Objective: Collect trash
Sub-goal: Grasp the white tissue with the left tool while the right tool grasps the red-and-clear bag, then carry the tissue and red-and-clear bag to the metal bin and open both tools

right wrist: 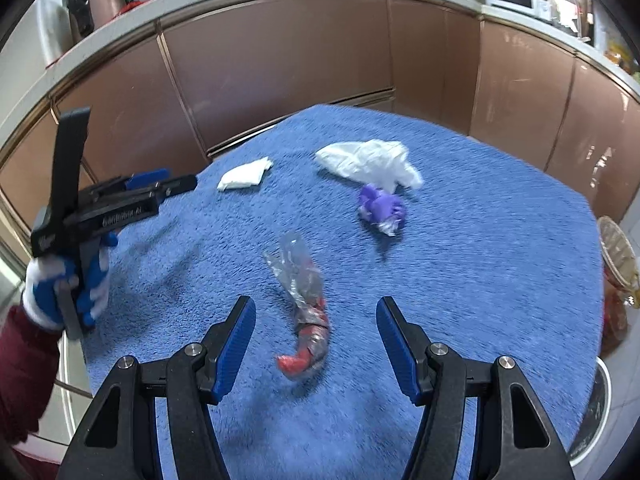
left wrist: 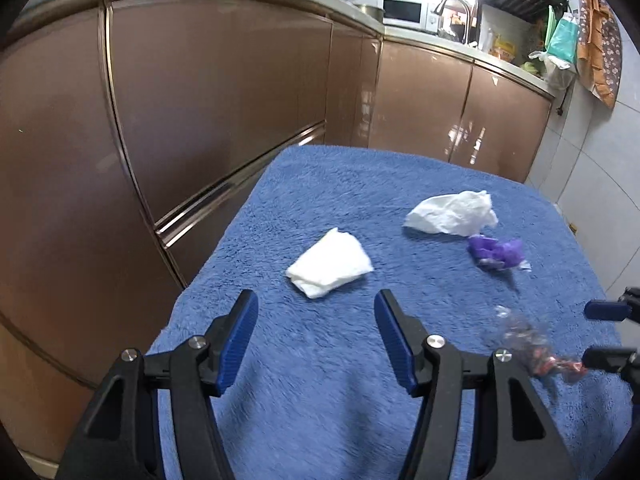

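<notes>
Brown glossy cabinets point(right wrist: 280, 60) wrap around the far side and the left, close behind the back edge of the table point(right wrist: 480, 260), which is covered edge to edge in fluffy blue cloth. Plenty of bare blue in the near half and out to the right, where the rim curves away with nothing on it. Just past that right edge stands a woven basket point(right wrist: 618, 252); what's inside is too blurred to tell.

On to the trash, four pieces, all lying loose and apart from the tools. Biggest is the crumpled white plastic bag point(left wrist: 452, 214) toward the far side. Touching its near corner sits the purple wrapper point(left wrist: 496, 252), scrunched into a ball. Left of those, on its own, the folded white tissue point(left wrist: 330, 262), near the left edge. Closest in, the twisted clear-and-red wrapper point(right wrist: 306, 312), lying lengthwise.

The left gripper point(left wrist: 316, 340) hangs over the cloth, fingers spread wide and holding nothing, the tissue just ahead of the tips. The right gripper point(right wrist: 316, 340) is likewise parted and empty, with the clear-and-red wrapper lying on the cloth between the two fingers, untouched by either pad. A white-and-blue gloved hand point(right wrist: 66, 288) grips the left tool's handle
</notes>
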Demonstrator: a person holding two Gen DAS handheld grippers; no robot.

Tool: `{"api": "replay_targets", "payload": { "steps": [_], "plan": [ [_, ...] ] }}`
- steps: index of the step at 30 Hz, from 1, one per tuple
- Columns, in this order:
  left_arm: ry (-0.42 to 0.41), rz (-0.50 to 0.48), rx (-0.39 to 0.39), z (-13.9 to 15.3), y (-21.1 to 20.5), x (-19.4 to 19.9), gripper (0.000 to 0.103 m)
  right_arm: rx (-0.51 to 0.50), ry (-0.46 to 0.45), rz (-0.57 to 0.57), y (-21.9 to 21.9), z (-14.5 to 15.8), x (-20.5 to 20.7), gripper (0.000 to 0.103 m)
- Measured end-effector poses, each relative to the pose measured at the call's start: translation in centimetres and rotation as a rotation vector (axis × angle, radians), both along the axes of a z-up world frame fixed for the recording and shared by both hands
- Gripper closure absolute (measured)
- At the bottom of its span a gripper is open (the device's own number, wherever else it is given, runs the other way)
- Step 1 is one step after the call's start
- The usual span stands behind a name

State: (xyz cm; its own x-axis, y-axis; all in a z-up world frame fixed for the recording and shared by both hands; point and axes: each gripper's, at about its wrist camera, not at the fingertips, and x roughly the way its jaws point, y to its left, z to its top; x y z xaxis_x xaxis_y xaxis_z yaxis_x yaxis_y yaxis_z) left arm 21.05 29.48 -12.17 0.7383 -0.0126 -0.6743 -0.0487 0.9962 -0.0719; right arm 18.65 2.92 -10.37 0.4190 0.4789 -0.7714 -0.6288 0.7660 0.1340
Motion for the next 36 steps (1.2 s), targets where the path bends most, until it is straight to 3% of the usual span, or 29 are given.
{"api": "replay_targets", "payload": {
  "steps": [12,14,16,20,23,36],
  "plan": [
    [0.101,-0.067,-0.052,-3.2,0.2,7.2,0.045,-0.023,0.087,0.072,2.7,-4.1,1.5,0.043],
    [0.112,-0.068,-0.052,-3.7,-0.1,7.5,0.058,-0.023,0.097,0.074,2.7,-4.4,1.7,0.046],
    [0.121,-0.06,-0.026,-4.1,-0.3,7.8,0.063,-0.018,0.103,0.075,2.6,-4.7,1.9,0.052],
    [0.123,-0.067,-0.029,-4.0,-0.4,7.6,0.084,-0.006,0.108,0.075,2.4,-5.1,2.2,0.071],
    [0.117,-0.057,-0.022,-3.8,-0.8,7.0,0.088,-0.009,0.109,0.075,2.3,-5.2,2.1,0.08],
    [0.043,-0.077,-0.013,0.6,-3.5,1.0,0.09,0.042,0.041,0.056,-0.7,-1.6,-1.0,0.083]
  ]
}}
